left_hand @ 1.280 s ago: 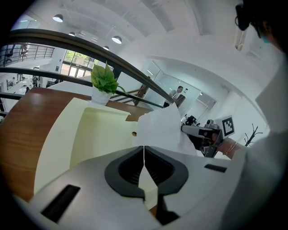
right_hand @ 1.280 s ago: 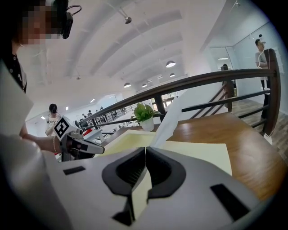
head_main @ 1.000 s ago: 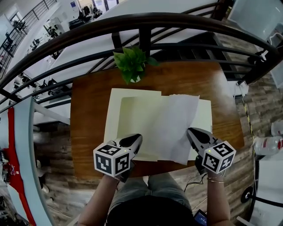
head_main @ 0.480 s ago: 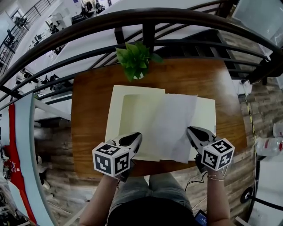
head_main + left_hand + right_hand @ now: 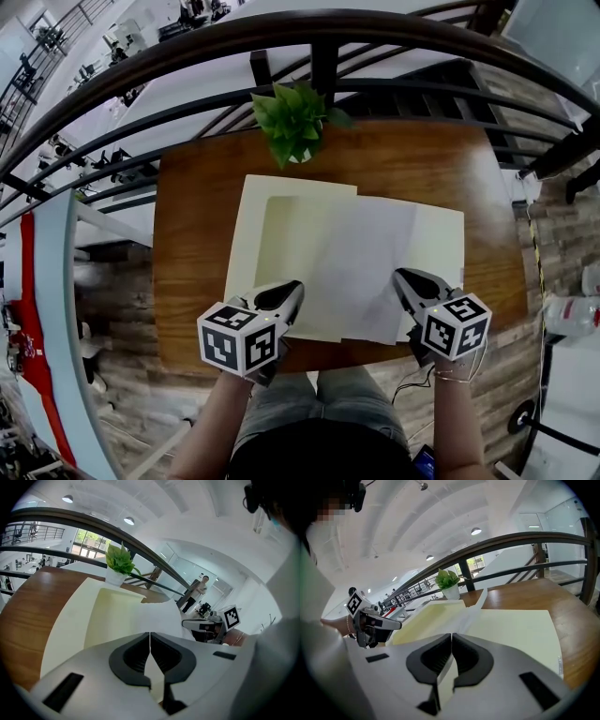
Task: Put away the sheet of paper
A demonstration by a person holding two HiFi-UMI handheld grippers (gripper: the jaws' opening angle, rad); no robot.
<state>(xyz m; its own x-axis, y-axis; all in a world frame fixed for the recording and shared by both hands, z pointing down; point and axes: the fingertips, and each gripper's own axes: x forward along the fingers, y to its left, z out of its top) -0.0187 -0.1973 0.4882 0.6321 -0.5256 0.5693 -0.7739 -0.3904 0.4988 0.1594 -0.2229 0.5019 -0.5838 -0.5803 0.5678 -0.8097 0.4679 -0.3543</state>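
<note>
Altogether, two grippers, one sheet of paper, one open folder and one potted plant were counted. The sheet of paper (image 5: 361,267) was laid over the middle of the folder (image 5: 248,239), whose two cream leaves were spread on the table (image 5: 192,225). In the right gripper view the sheet's far corner was seen curled upward.

The left gripper (image 5: 294,286) was held at the near edge of the folder's left leaf with its jaws pressed together. Whether that edge was caught between them could not be told. The right gripper (image 5: 400,276) was placed at the near right edge of the sheet, and its jaws were closed on that edge.

The table was made of brown wood and was set against a dark curved railing (image 5: 309,37). The plant (image 5: 292,117) was stood in a white pot at the table's far edge. A floor (image 5: 112,309) of wooden planks was seen around the table, and beyond the railing a bright hall was seen lower down.

The sheet's near corners were partly covered by the grippers. In the left gripper view a person (image 5: 200,587) was seen far off, only as a small figure. The things on the floor at the right were cut off and could not be made out.
</note>
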